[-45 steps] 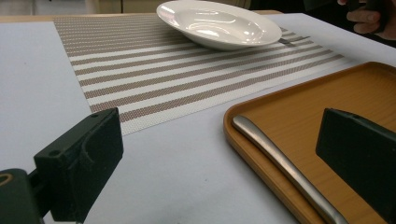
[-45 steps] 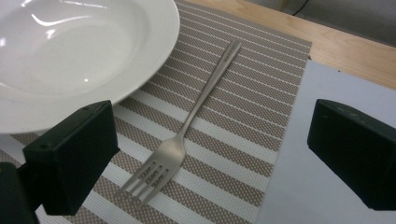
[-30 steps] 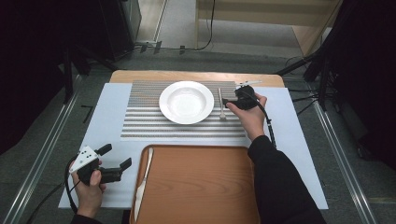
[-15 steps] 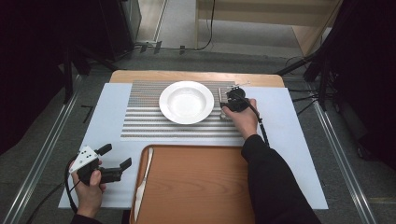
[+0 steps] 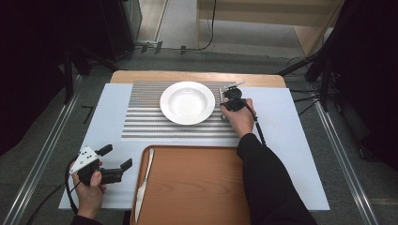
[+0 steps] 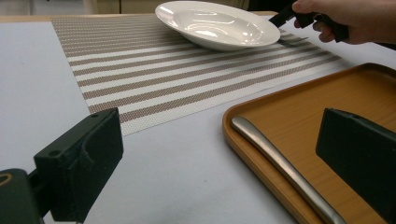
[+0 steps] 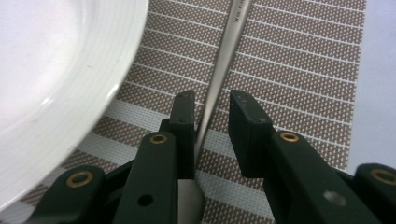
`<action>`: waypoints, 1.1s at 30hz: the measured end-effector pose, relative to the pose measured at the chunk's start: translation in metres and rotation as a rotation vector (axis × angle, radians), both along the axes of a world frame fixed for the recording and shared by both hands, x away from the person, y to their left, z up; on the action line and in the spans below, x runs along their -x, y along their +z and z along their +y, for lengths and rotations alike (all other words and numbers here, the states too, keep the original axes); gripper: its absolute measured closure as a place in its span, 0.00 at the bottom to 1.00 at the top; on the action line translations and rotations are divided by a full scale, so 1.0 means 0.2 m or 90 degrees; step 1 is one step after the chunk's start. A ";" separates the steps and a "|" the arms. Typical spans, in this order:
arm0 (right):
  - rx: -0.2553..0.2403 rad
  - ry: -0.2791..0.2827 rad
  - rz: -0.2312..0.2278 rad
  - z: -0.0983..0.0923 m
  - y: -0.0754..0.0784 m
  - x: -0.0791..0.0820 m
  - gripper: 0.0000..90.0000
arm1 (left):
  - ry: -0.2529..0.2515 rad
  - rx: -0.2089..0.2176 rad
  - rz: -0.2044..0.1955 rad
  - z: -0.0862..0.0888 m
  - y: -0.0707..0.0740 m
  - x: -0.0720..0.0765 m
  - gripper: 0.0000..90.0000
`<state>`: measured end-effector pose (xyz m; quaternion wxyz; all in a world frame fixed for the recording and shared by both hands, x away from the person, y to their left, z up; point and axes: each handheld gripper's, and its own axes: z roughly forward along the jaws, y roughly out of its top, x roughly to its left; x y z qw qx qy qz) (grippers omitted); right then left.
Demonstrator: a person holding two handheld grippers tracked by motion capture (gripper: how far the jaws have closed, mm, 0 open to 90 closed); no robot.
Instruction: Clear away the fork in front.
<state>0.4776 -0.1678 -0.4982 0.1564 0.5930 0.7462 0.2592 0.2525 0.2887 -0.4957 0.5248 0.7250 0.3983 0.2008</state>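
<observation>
A silver utensil [image 7: 223, 60] lies on the striped placemat [image 5: 145, 122], just right of the white plate [image 5: 187, 102]. My right gripper [image 7: 212, 102] points down over it, jaws astride the thin handle. They have just been closing; one pad is against the handle and a gap remains at the other. From above, the right gripper [image 5: 231, 99] sits at the plate's right rim. Open and holding nothing, my left gripper [image 5: 116, 157] rests near the table's front left, beside the wooden tray [image 5: 202, 187]. A table knife [image 5: 143, 183] lies along the tray's left edge.
A pale blue sheet [image 5: 291, 140] covers the table under the placemat and tray. The right forearm in a black sleeve [image 5: 267, 183] crosses the tray's right side. Metal rails [image 5: 42, 154] run along both sides of the table.
My right hand has shifted left and lower, onto the utensil beside the plate, and its jaws have narrowed around the handle. The left hand and its gripper have stayed where they were.
</observation>
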 end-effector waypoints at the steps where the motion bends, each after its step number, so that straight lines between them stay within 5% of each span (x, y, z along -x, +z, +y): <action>1: -0.002 -0.002 -0.003 0.00 0.00 0.00 0.79 | 0.000 0.000 0.000 0.00 0.00 0.00 0.00; 13: 0.034 -0.020 -0.008 0.05 0.00 0.00 0.86 | 0.001 -0.002 0.000 0.00 0.00 0.00 0.00; 21: 0.011 -0.024 -0.013 0.02 -0.01 0.01 0.93 | 0.000 -0.001 0.002 0.00 0.00 0.00 0.00; 33: -0.023 -0.024 -0.065 -0.04 -0.03 0.11 0.94 | 0.004 -0.002 0.000 0.00 0.00 0.00 0.00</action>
